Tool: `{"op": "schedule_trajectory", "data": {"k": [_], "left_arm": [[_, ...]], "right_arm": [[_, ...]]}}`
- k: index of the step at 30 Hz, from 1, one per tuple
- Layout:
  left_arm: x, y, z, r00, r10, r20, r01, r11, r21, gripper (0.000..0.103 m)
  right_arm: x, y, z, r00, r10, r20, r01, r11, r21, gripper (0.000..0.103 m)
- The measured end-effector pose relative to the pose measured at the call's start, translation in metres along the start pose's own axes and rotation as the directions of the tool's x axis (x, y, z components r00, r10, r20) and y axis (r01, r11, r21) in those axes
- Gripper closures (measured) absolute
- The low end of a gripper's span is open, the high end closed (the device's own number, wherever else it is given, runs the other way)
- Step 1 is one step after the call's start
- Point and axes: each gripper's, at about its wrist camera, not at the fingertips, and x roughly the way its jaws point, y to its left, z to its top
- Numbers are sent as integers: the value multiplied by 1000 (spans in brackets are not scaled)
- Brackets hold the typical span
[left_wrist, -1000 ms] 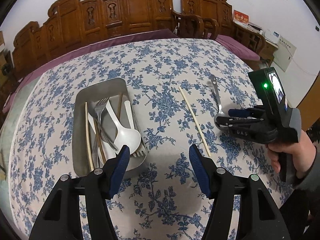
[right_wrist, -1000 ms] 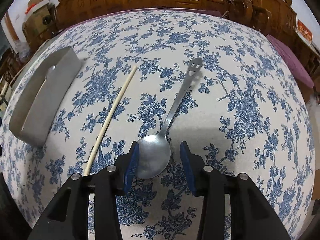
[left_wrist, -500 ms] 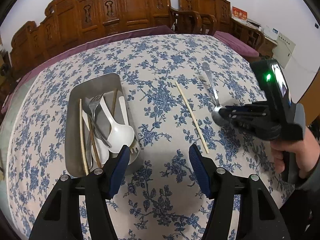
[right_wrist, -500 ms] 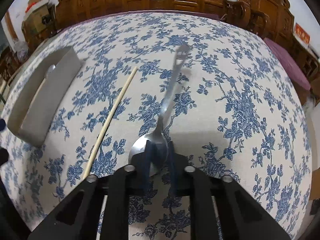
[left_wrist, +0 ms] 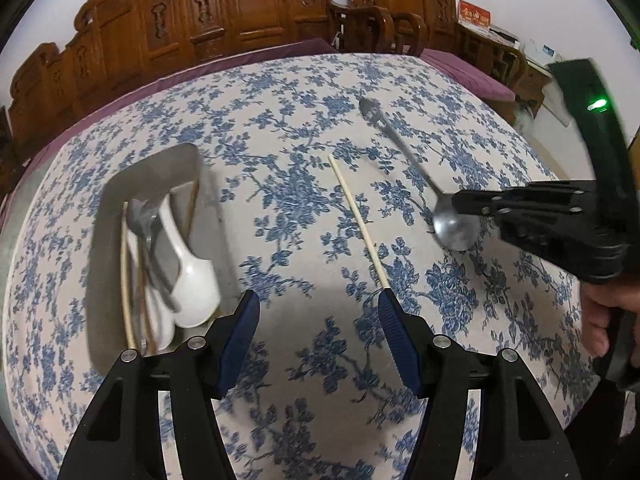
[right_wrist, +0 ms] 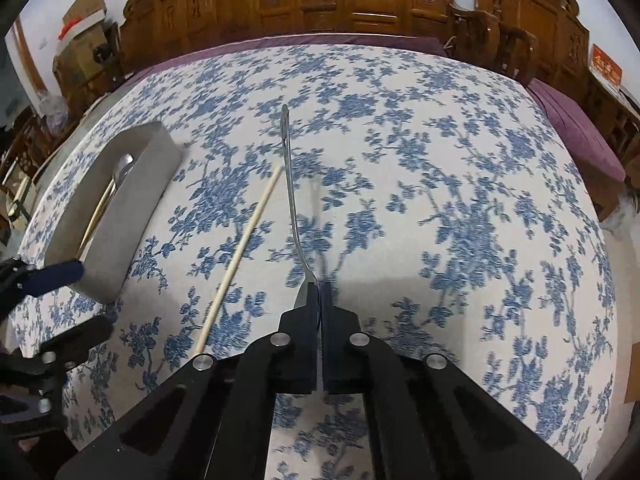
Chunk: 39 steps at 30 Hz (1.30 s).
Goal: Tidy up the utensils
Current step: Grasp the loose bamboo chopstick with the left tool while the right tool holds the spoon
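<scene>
The right claw (right_wrist: 320, 300) is clamped tight on the bowl of a metal spoon (right_wrist: 291, 192), whose handle juts forward above the blue-flowered bench (right_wrist: 460, 184). 1 chopstick (right_wrist: 240, 252) lies just left of it; a metal tray (right_wrist: 120, 216) sits farther left.

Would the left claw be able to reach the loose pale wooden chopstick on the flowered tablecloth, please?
Probably yes: the left claw is open, the pale wooden chopstick lies bare just ahead, its near end by one finger, nothing between.

Even indoor light, motion blur, fisheye
</scene>
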Motion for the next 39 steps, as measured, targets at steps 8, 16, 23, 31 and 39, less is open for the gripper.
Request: {"op": "schedule_trajectory", "data": {"k": [8, 16, 23, 31, 39], "left_arm": [[30, -25, 10, 1000, -5, -21, 5, 1000, 30, 44], [51, -38, 17, 999, 5, -42, -4, 1000, 30, 48], [67, -42, 22, 997, 34, -64, -33, 999, 22, 55], [70, -39, 21, 997, 22, -69, -22, 1000, -7, 68], [67, -36, 18, 997, 18, -81, -19, 1000, -16, 99]], "right_arm": [[-13, -25, -9, 1000, -7, 1, 7, 1000, 18, 101], [-16, -33, -22, 1000, -5, -11, 6, 1000, 22, 101], [-16, -33, -27, 1000, 0, -15, 0, 1000, 17, 101], [-16, -34, -32, 1000, 7, -19, -7, 1000, 22, 101], [-21, -26, -30, 1000, 9, -14, -9, 1000, 18, 101]]}}
